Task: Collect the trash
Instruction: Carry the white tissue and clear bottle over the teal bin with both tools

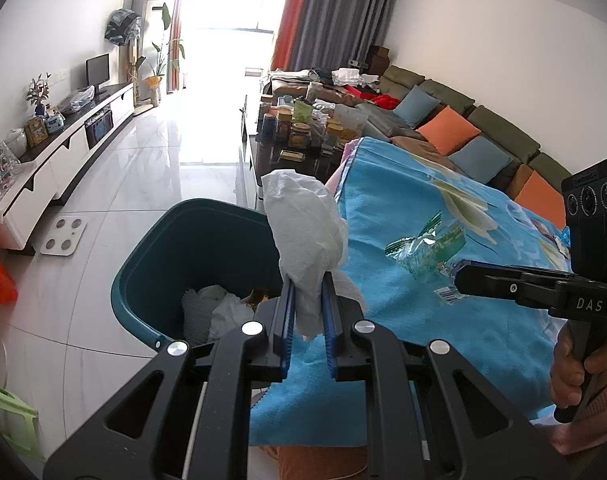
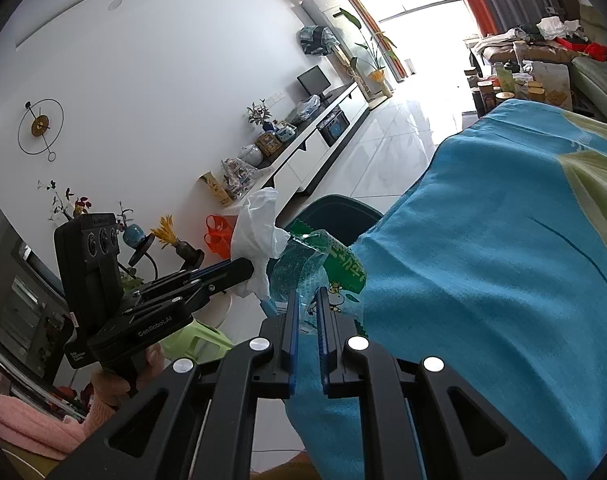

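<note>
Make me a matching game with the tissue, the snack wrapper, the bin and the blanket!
Things:
1. white tissue
2. green snack wrapper
3. teal bin
4. blue blanket

Places:
A. on the floor, trash inside
B. pinched in the right hand-held gripper
C. draped over the table
D. pinched in the left hand-held gripper

Pairs: 1-D, 2-B, 3-A, 4-C

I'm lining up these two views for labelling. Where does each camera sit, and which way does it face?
Left wrist: sits on the left gripper, looking along its jaws, shut on a white tissue, over the teal bin; the right gripper and the hand holding it show at the right.
Right wrist: sits on the right gripper, looking along jaws shut on a green wrapper beside the blue cloth; the left gripper shows at the left.
Shared: tissue, wrapper, bin, cloth, TV cabinet.
</note>
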Available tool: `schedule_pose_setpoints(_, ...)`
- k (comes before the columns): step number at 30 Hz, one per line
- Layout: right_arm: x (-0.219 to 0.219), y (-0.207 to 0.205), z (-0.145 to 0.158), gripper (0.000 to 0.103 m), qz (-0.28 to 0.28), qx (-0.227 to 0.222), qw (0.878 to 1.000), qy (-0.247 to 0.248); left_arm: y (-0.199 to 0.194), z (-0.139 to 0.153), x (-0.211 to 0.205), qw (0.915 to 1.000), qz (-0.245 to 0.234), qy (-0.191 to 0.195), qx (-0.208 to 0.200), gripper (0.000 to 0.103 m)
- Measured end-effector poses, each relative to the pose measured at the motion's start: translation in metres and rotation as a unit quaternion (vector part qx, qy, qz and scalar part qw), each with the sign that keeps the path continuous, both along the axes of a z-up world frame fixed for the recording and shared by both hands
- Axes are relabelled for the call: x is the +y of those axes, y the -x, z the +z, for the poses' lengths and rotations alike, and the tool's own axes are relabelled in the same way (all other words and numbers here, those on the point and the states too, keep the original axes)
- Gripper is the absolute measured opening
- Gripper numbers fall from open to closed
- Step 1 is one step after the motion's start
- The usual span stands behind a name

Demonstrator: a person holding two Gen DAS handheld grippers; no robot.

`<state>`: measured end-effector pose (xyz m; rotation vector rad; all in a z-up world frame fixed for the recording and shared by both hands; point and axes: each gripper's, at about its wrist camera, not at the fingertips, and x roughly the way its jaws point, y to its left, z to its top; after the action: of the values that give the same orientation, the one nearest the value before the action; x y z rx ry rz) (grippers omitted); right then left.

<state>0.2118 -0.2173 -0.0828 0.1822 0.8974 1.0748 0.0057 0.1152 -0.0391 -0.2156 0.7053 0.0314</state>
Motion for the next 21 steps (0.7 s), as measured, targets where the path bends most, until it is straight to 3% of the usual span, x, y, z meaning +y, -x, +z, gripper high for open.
schedule_pose_setpoints(21,0.015,-0.003,-0.002,0.007,0.011,0.002,1.000,0.001,-0.001,-0.006,0.015,0.9997,0.023,0.001,0.004,0.013)
